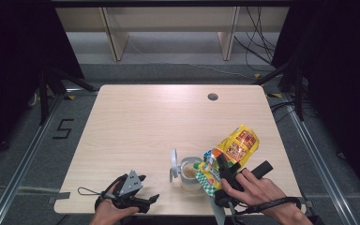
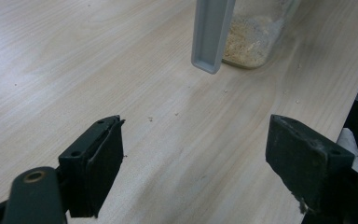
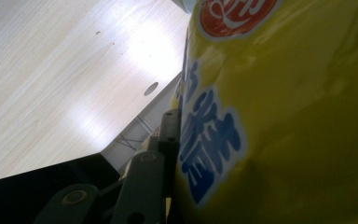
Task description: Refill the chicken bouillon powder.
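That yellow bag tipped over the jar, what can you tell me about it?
The yellow bag is a glossy, crinkled plastic pouch with red and orange print, blue lettering and a green-and-white checked band near its mouth. It is tilted, mouth down over the open clear jar, which holds pale crumbs. The right gripper is clamped on its lower part, one black finger flat against the film in the right gripper view. Whether the bag touches the jar's rim is unclear.

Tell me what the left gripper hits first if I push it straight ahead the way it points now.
Probably the grey lid hanging beside the clear jar. The left gripper is open, with only bare table before that; depth is uncertain.
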`<state>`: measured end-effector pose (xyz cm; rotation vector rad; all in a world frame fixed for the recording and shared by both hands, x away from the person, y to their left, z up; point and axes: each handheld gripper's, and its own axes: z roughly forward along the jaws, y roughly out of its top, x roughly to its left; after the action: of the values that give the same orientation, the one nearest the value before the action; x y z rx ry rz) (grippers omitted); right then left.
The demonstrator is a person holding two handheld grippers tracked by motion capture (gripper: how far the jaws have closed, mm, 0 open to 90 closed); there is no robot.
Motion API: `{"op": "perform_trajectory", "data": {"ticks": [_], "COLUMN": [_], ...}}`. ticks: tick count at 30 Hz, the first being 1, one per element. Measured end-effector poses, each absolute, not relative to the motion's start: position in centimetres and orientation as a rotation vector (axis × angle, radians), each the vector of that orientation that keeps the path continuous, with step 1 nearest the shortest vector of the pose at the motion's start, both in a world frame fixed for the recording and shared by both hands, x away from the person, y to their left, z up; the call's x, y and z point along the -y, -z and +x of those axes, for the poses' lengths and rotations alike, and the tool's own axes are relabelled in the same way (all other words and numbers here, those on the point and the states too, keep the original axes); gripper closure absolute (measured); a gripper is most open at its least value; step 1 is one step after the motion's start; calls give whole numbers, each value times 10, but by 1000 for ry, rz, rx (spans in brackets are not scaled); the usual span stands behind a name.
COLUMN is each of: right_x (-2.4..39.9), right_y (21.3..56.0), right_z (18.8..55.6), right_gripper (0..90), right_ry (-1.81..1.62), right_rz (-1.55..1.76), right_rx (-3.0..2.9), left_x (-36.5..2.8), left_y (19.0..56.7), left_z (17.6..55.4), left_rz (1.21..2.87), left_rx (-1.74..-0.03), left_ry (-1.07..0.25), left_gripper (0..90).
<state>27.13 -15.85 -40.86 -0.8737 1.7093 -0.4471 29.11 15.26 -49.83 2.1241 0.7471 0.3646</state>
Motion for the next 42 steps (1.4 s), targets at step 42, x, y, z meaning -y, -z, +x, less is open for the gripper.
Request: {"op": "perform_trajectory", "data": {"ticks": [42], "right_x": [158], "right_y": [407], "right_z": [272], "right_gripper": [750], "right_ry": [460], "right_rz": [-878], "right_rx": [-1709], "left_x": [-152], "left_y": [499], "left_z": [291], "left_rz": [2108], "left_rx": [-757], "left_ry": [-363], "left_gripper": [189]}}
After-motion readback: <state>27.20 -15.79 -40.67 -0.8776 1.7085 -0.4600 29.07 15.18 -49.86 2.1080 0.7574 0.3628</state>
